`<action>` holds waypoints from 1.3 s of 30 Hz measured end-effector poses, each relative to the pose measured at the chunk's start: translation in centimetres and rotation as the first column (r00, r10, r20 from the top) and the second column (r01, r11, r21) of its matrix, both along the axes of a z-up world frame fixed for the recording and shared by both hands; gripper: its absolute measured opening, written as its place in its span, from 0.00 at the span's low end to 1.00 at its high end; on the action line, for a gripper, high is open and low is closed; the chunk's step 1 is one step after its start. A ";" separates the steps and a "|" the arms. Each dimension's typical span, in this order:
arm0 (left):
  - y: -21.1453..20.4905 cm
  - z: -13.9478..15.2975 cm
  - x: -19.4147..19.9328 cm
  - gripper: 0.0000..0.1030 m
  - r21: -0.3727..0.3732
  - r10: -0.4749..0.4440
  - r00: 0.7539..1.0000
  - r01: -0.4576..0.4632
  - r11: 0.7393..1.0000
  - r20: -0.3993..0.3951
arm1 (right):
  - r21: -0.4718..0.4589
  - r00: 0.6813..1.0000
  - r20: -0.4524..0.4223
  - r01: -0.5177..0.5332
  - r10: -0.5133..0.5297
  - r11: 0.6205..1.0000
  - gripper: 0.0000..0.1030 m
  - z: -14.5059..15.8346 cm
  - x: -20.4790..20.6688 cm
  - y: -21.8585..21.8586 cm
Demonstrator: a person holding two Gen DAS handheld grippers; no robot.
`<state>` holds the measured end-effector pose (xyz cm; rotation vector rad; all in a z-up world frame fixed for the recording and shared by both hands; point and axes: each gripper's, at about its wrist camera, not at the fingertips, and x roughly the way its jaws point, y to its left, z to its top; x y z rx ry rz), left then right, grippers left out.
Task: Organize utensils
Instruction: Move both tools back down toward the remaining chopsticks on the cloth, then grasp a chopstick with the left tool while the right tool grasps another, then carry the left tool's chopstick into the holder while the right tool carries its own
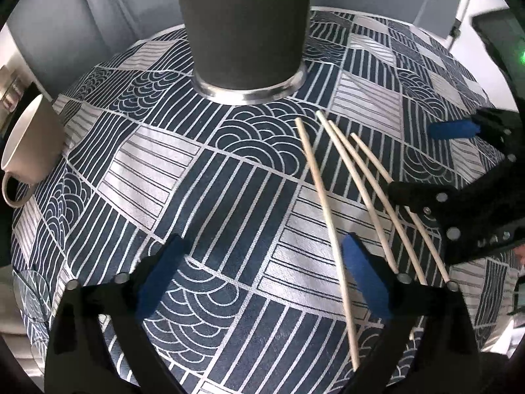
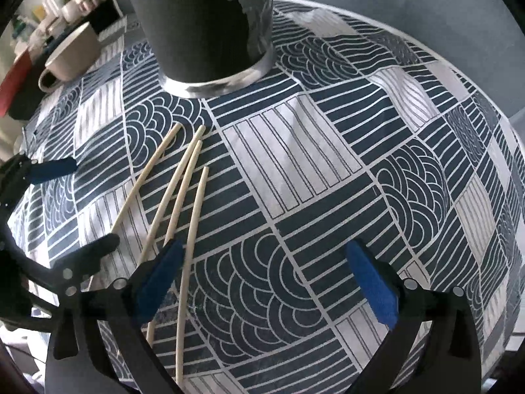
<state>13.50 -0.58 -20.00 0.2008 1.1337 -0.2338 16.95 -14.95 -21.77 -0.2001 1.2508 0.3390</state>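
Several pale wooden chopsticks (image 1: 361, 184) lie fanned on the blue-and-white patterned tablecloth (image 1: 210, 177); they also show in the right wrist view (image 2: 177, 197). A tall dark cup with a steel base (image 1: 244, 29) stands upright behind them, and it shows in the right wrist view (image 2: 203, 23) too. My left gripper (image 1: 265, 262) is open and empty, its right finger beside the leftmost chopstick. My right gripper (image 2: 265, 269) is open and empty, its left finger (image 2: 157, 279) over the chopsticks. Each gripper shows at the edge of the other's view.
A beige mug (image 1: 29, 147) stands at the left of the table; it also shows in the right wrist view (image 2: 72, 55). Shelves with crockery (image 2: 72, 3) are behind it. The table edge curves round at the far side by a grey wall.
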 end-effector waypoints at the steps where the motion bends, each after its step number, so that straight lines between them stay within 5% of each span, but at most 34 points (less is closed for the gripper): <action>1: 0.0 0.1 0.0 0.80 0.000 -0.008 1.000 0.008 1.000 -0.002 | -0.003 1.000 0.000 -0.009 0.009 1.000 0.91 0.0 0.1 0.0; 3: 0.2 0.5 -0.2 0.60 -0.001 -0.017 1.000 0.017 1.000 -0.005 | 0.002 1.000 0.007 -0.027 0.027 1.000 0.87 0.1 -0.2 -0.3; 9: 2.6 1.1 -0.5 0.16 -0.013 0.040 0.999 -0.040 0.999 -0.018 | 0.002 0.999 0.014 -0.037 0.037 0.999 0.45 1.1 -0.7 -1.9; 11: 3.7 1.2 -0.4 0.05 -0.030 0.066 0.997 -0.067 0.997 -0.041 | -0.002 0.999 0.016 -0.032 0.032 0.999 0.27 1.3 -0.8 -2.8; 12: 4.3 1.2 -0.3 0.05 -0.052 0.083 0.995 -0.086 0.995 -0.059 | -0.005 1.000 0.014 -0.025 0.026 1.000 0.10 1.4 -0.9 -2.9; 13: 4.9 1.3 -0.3 0.05 -0.082 0.101 0.992 -0.108 0.991 -0.078 | -0.016 1.000 0.008 -0.017 0.017 1.000 0.06 1.3 -0.9 -3.4; 18: 5.9 1.3 -0.5 0.05 -0.145 0.146 0.984 -0.160 0.976 -0.102 | 0.002 1.000 -0.017 0.026 -0.026 1.000 0.04 1.2 -0.7 -5.5; 21: 7.1 1.1 -0.2 0.05 -0.228 0.204 0.967 -0.235 0.945 -0.151 | 0.021 0.997 -0.030 0.074 -0.073 0.997 0.04 1.3 -0.7 -6.8; 27: 8.2 1.7 -0.5 0.04 -0.200 0.233 0.960 -0.262 0.944 -0.157 | 0.108 0.986 -0.086 0.155 -0.146 0.982 0.04 1.9 0.7 -10.0; 39: 10.3 10.1 1.7 0.04 -0.220 0.290 0.957 -0.281 0.934 0.012 | 0.310 0.978 0.078 0.163 -0.196 0.937 0.04 10.6 3.5 -11.8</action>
